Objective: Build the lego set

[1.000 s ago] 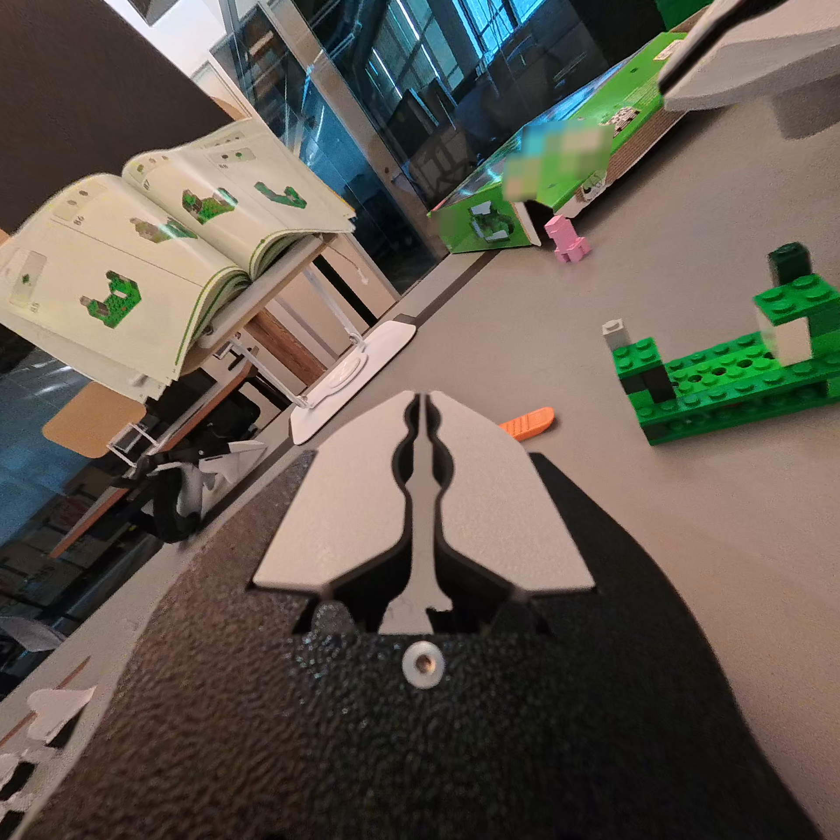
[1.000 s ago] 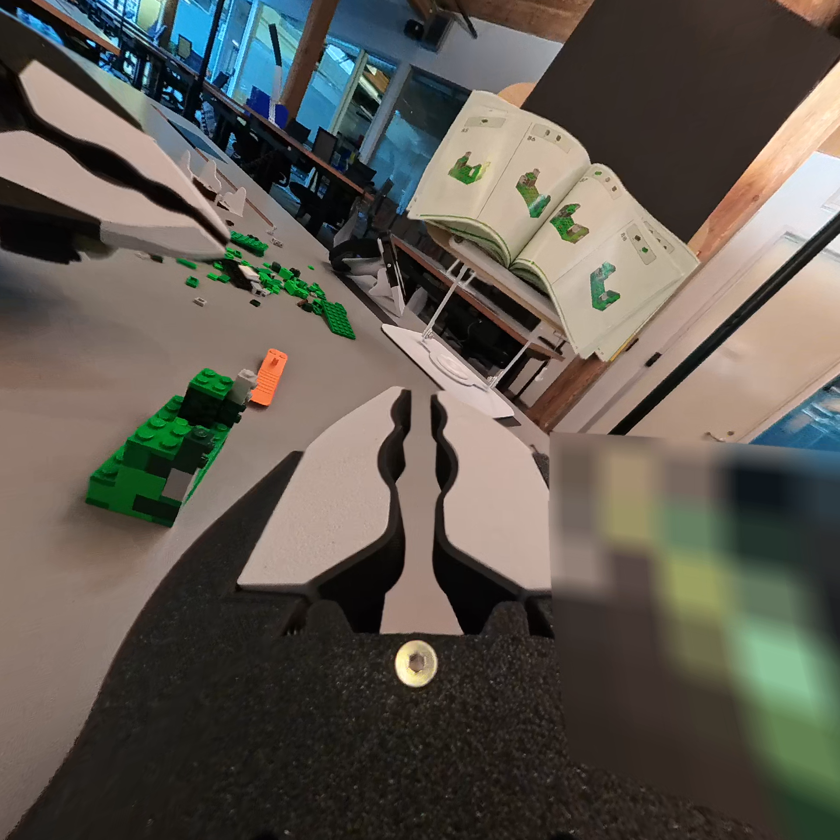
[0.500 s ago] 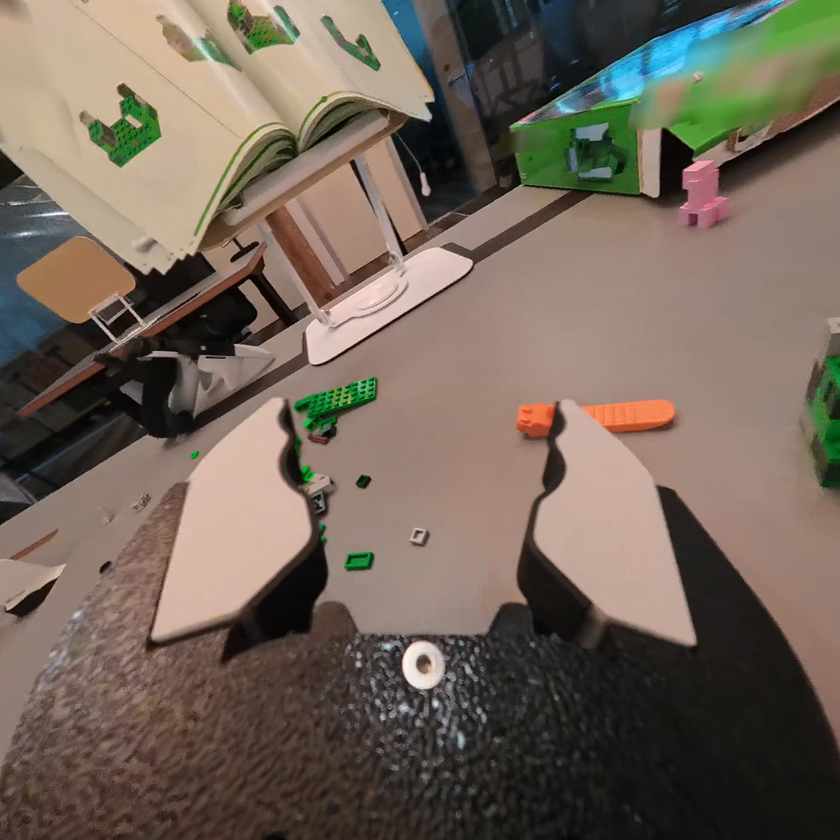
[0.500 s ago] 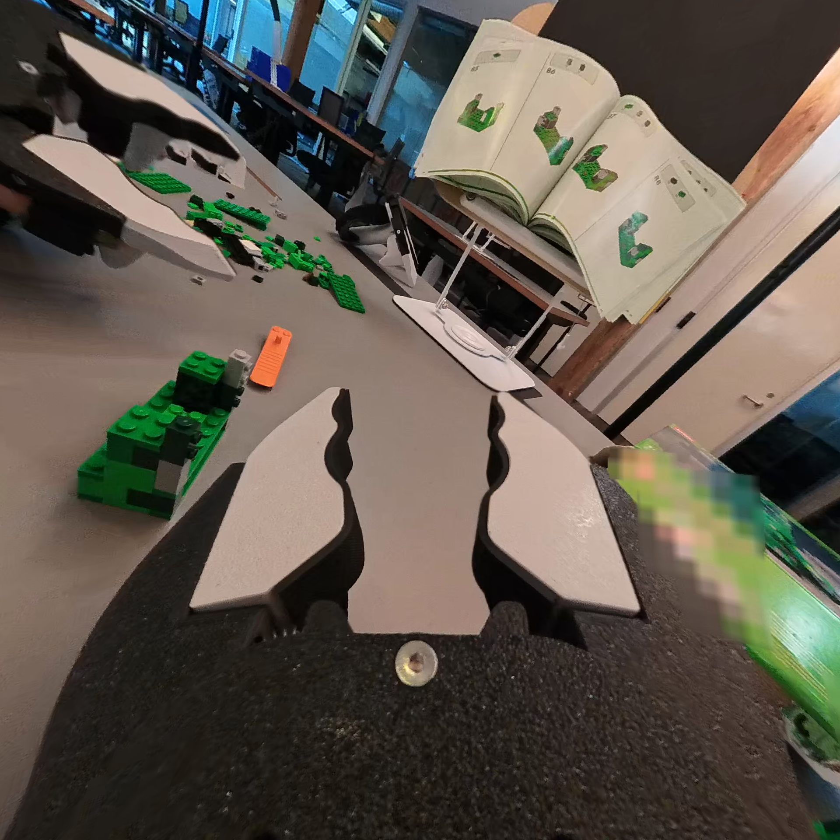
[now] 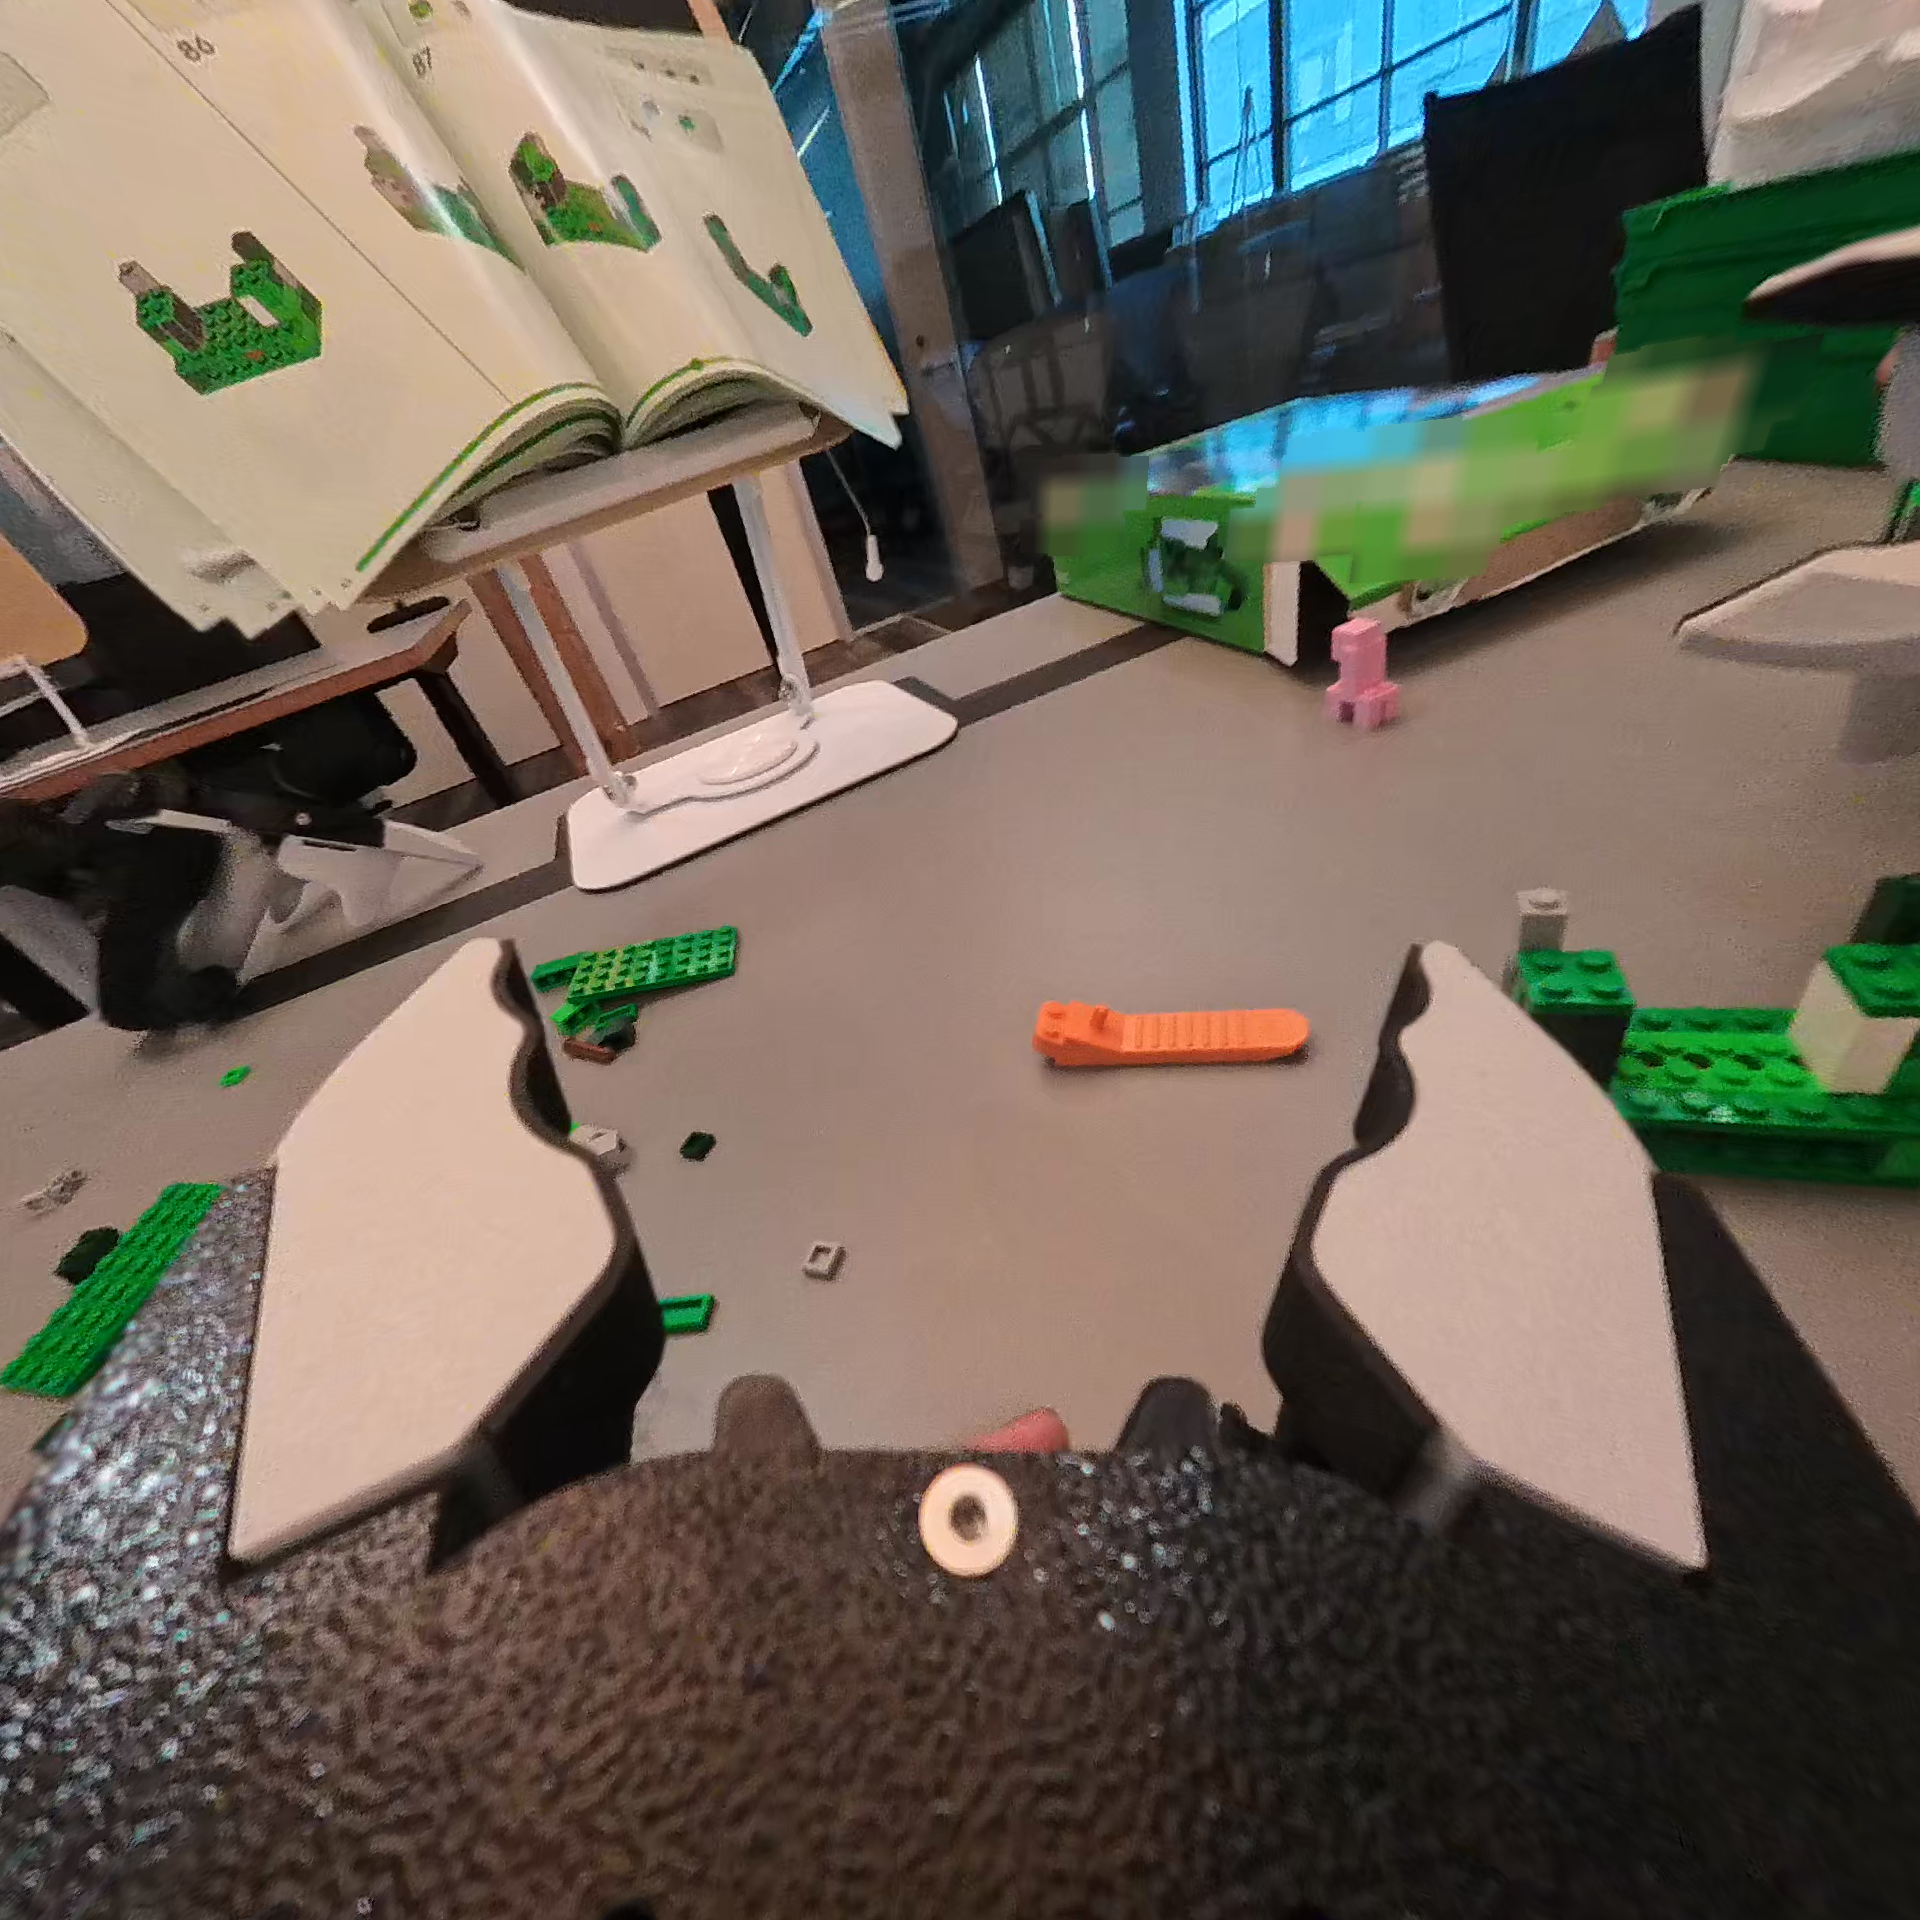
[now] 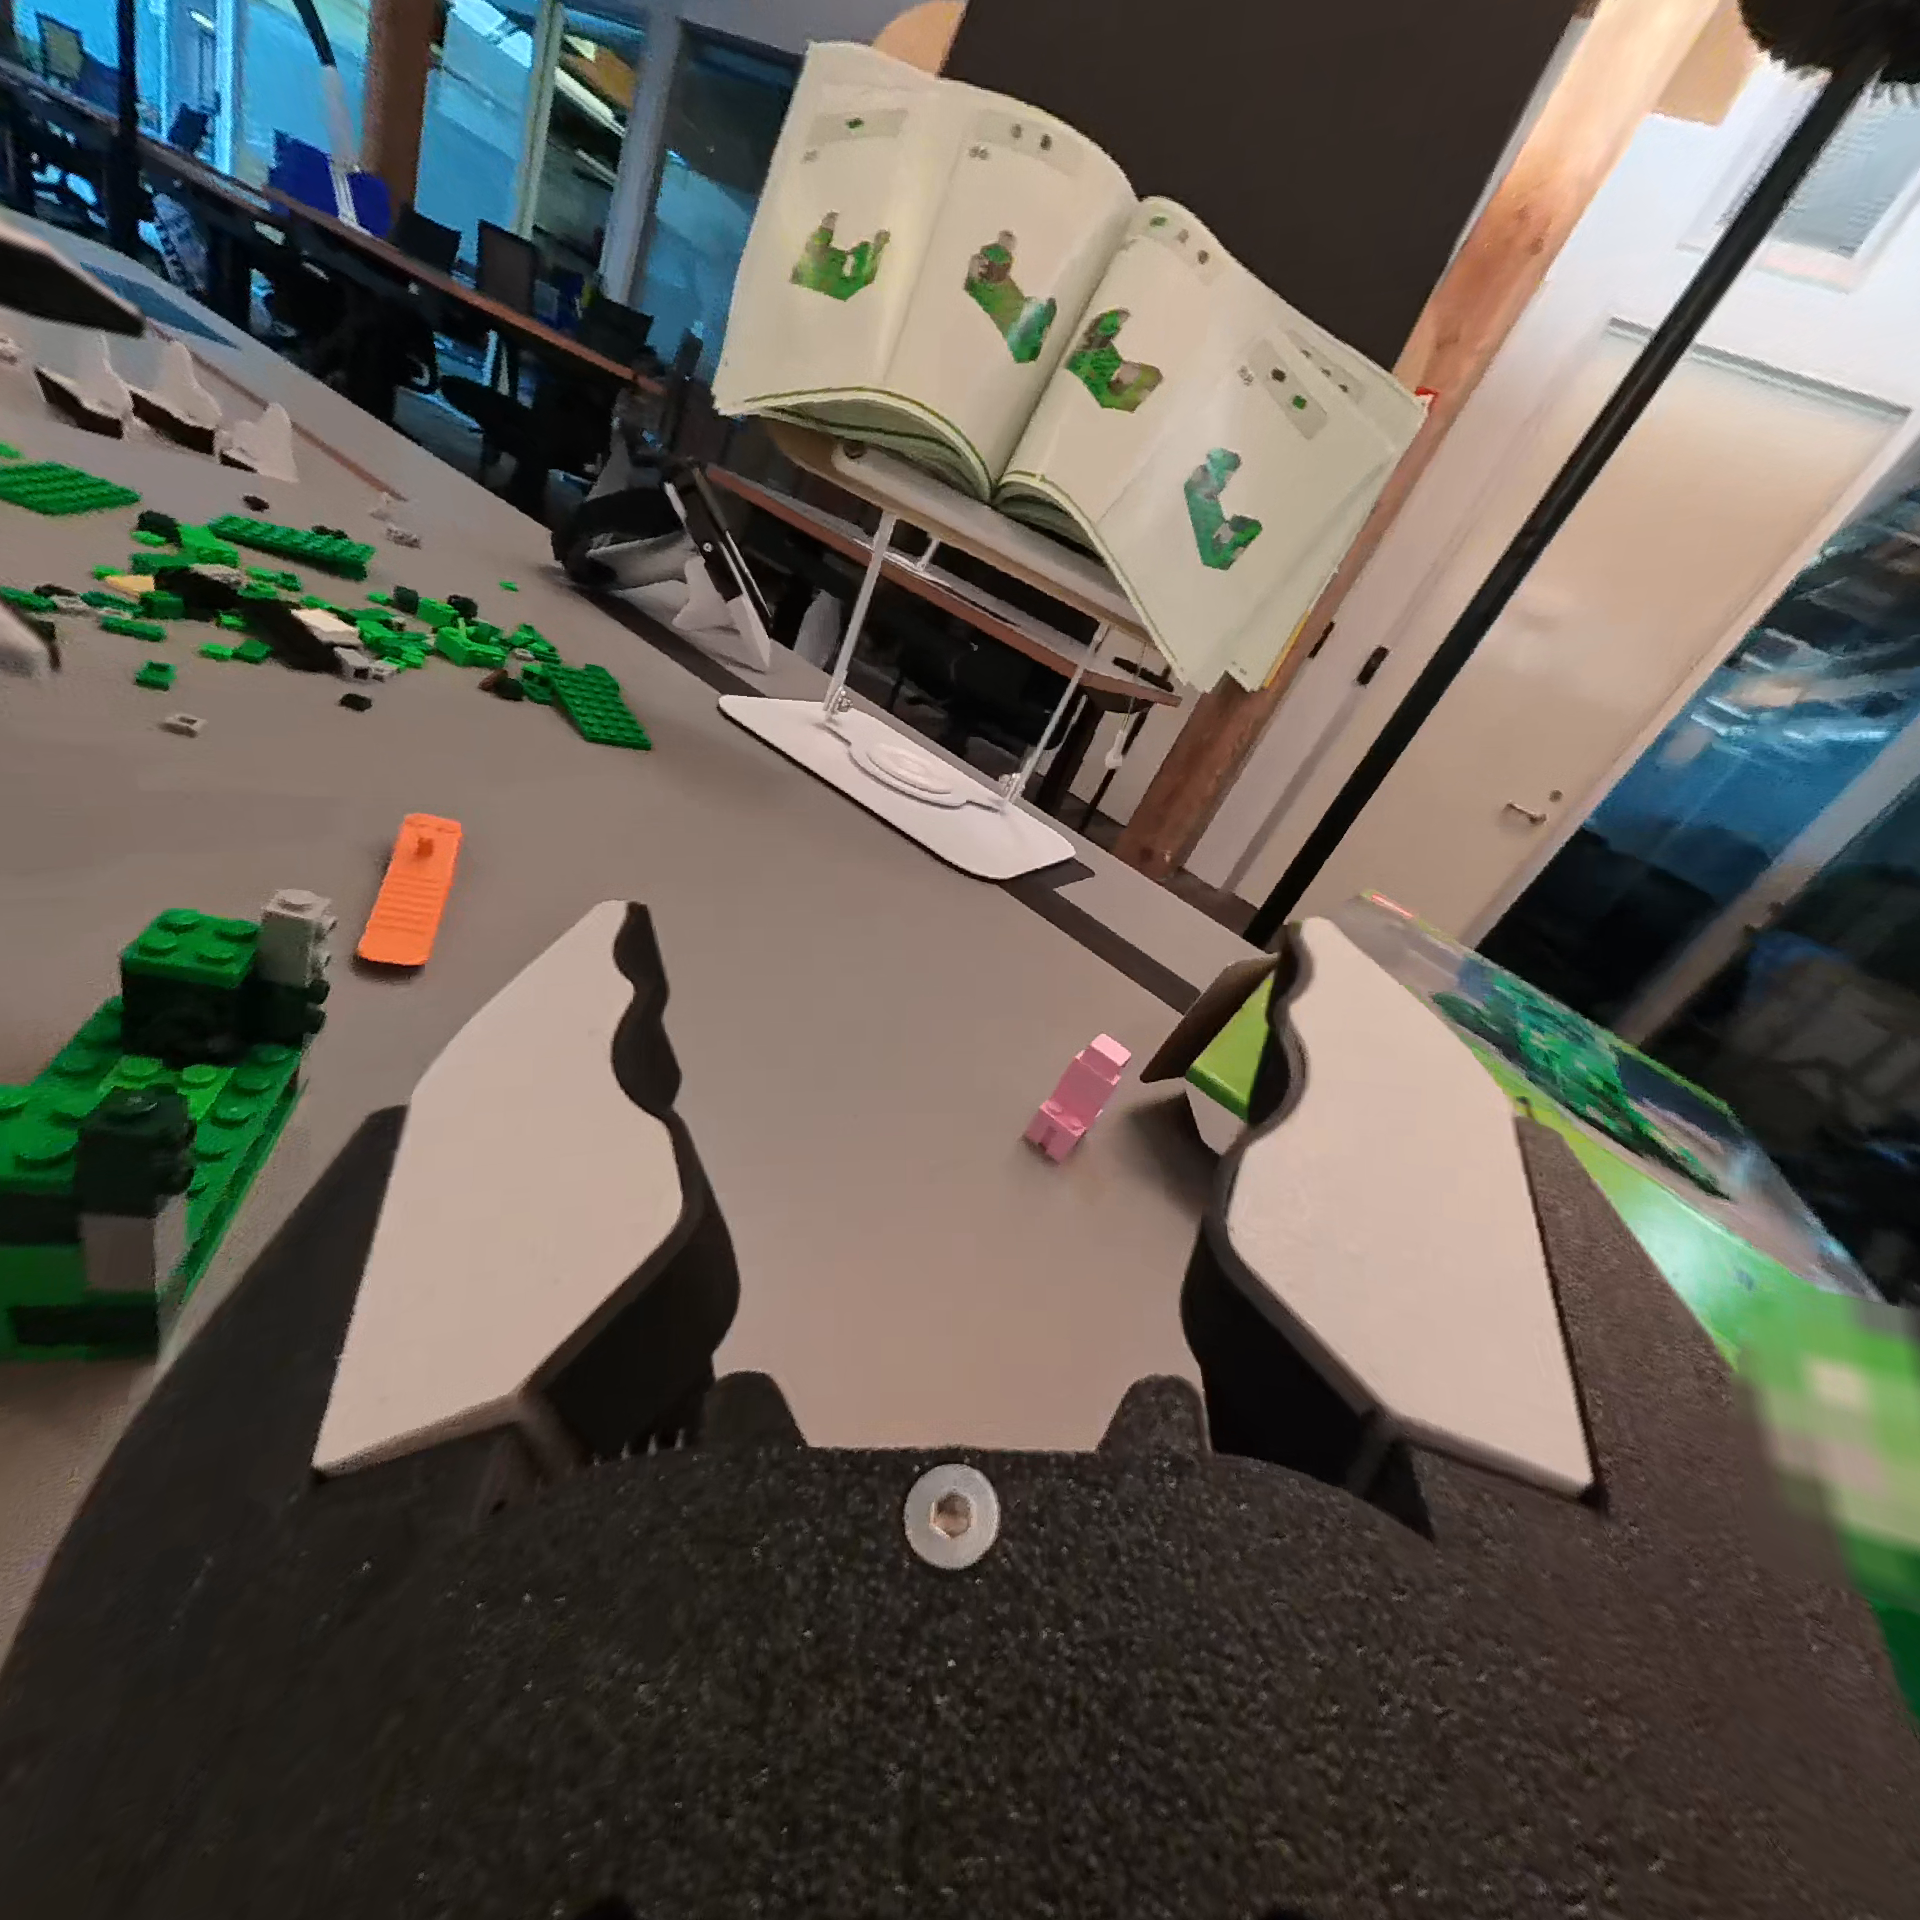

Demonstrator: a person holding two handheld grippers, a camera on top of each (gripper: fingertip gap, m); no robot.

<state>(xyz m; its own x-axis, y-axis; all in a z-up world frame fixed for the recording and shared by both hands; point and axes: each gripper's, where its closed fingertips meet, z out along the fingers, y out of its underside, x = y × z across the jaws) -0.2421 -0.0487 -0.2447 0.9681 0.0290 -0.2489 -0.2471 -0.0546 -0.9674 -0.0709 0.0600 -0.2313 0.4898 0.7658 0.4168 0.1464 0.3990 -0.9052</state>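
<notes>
The green lego build [image 5: 1756,1070] stands on the grey table [image 5: 1039,831], at the right in the left wrist view and at the left in the right wrist view [image 6: 135,1101]. Loose green pieces [image 6: 312,623] lie scattered far left, with a green plate [image 5: 644,971] nearer. My left gripper [image 5: 961,956] is wide open and empty above the table. My right gripper [image 6: 961,920] is wide open and empty. The open instruction book [image 5: 416,270] rests on a stand, also in the right wrist view [image 6: 1049,364].
An orange brick separator [image 5: 1169,1034] lies between the loose pieces and the build. A pink figure [image 6: 1081,1107] stands by the green set box [image 6: 1558,1122]. The book stand's white base [image 5: 758,779] sits at the table's far edge. The orange brick separator [image 5: 1169,1034] is about 9 cm from my left fingertips. It turns up in the right wrist view [image 6: 405,889] as well.
Both grippers went from shut to wide open. The left gripper swung left toward the loose pieces and levelled; the right gripper turned right toward the pink figure and box.
</notes>
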